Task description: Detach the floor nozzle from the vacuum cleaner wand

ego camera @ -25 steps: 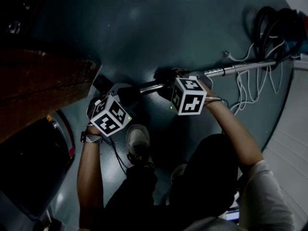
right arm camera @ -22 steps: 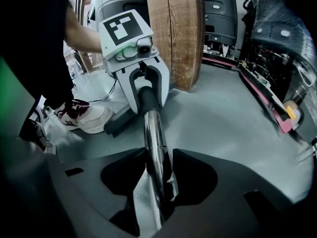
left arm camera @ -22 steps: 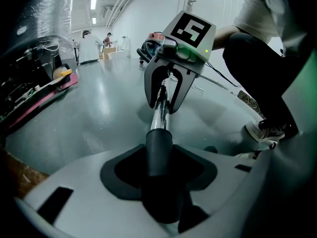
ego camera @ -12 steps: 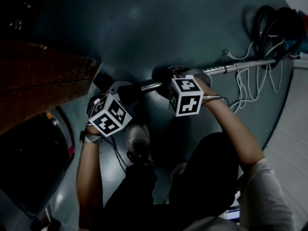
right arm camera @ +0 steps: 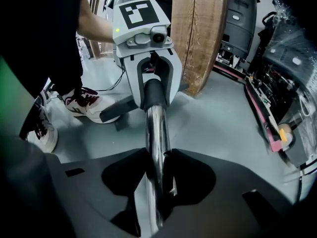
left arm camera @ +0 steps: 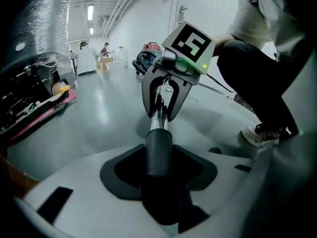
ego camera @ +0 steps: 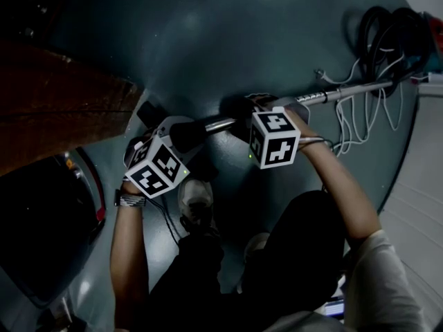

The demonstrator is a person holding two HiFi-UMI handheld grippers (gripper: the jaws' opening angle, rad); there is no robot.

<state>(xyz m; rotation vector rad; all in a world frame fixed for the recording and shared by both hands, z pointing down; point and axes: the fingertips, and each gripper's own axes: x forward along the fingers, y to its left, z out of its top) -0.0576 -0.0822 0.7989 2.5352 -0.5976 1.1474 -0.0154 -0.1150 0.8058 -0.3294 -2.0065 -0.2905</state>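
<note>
Left gripper (left arm camera: 158, 166): clamped on floor nozzle neck (left arm camera: 158, 144), centre-left.
Right gripper (right arm camera: 156, 178): jaws just closing, gripping wand (right arm camera: 157, 128).
Near: shoe (ego camera: 196, 199).
Left: wooden crate (ego camera: 55, 109), just beside.
Far right: white cable (ego camera: 360, 116), black hose (ego camera: 394, 33).

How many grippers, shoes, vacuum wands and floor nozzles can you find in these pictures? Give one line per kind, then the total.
Grippers: 2 (left gripper, right gripper)
Shoes: 2
Vacuum wand: 1
Floor nozzle: 1
Total: 6
</note>
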